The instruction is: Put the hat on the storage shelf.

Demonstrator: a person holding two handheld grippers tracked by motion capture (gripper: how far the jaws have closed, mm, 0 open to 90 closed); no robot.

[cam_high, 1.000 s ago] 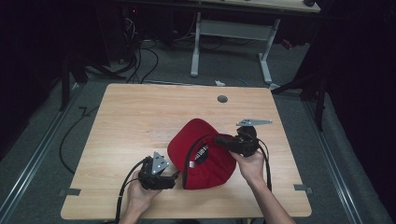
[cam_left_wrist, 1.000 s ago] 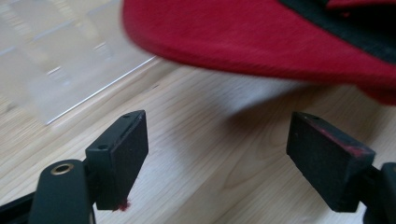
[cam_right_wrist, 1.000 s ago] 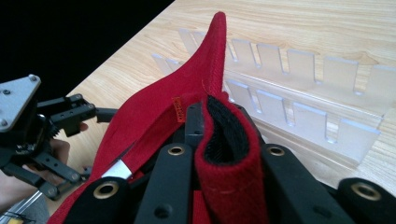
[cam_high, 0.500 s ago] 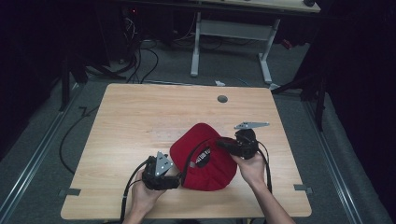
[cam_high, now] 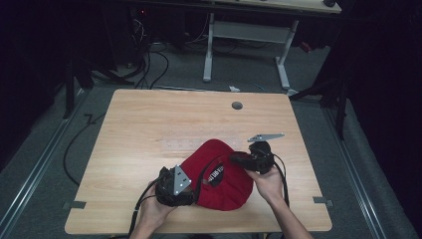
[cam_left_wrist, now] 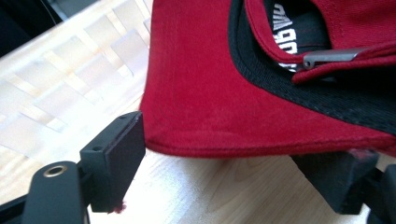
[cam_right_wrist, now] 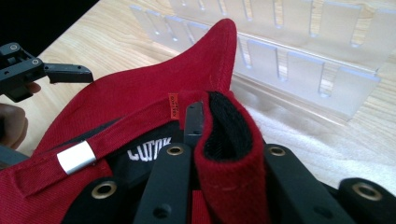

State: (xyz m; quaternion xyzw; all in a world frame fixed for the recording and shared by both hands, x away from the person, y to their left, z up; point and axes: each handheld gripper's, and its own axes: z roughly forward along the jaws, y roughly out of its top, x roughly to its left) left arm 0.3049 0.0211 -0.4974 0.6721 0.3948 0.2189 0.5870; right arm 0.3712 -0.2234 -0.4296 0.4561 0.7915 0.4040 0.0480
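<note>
I have a red cap [cam_high: 219,174] between my two grippers near the front edge of the wooden table [cam_high: 149,129], lying upside down so its black lining and sweatband face up. My right gripper [cam_right_wrist: 219,135] is clamped on the cap's rim: in the right gripper view a fold of red cloth with black lining is squeezed between my jaws, and a small orange tag [cam_right_wrist: 173,105] sits just beside them on the band. The red back strap with its silver buckle [cam_right_wrist: 76,157] runs across below that. My left gripper [cam_left_wrist: 233,158] has its jaws spread on either side of the cap's other edge; in the left gripper view the red rim lies between the two black pads, the left pad just at its corner, the right pad tucked under the cloth, and I cannot tell whether they press on it. A clear plastic rack [cam_right_wrist: 299,60] with slotted walls lies flat on the table just behind the cap. Farther back a round grey grommet [cam_high: 237,105] is set in the tabletop. Beyond the table stand a white desk frame [cam_high: 249,35] and loose cables [cam_high: 149,55] on the dark floor.
</note>
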